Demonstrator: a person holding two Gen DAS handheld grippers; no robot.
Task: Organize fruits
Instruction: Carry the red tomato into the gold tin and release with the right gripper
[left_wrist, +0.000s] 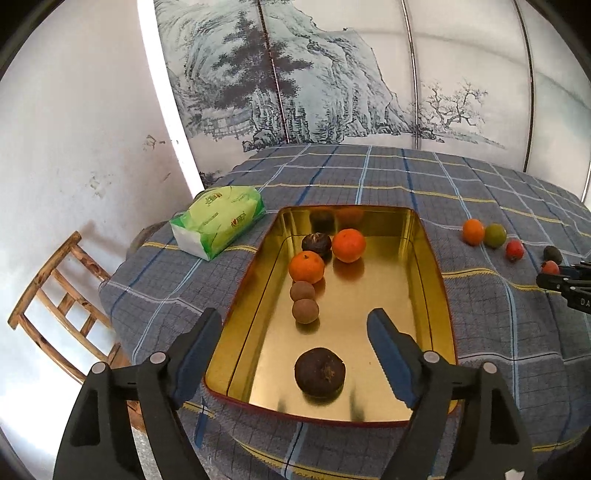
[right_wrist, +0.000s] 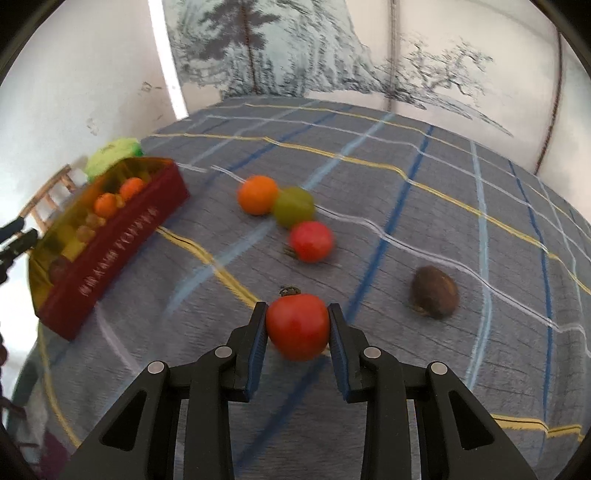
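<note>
right claw (right_wrist: 297, 325) pinching red tomato (right_wrist: 297, 326), left claw (left_wrist: 295, 334) spread over gold tray (left_wrist: 436, 258), likely empty

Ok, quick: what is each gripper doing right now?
Left gripper: open, empty, over the tin.
Right gripper: shut on a red tomato.

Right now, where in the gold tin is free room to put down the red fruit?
The gold tin is bare along its right half, beside the two oranges and above the dark fruit. The left side is crowded with a line of fruits.
</note>
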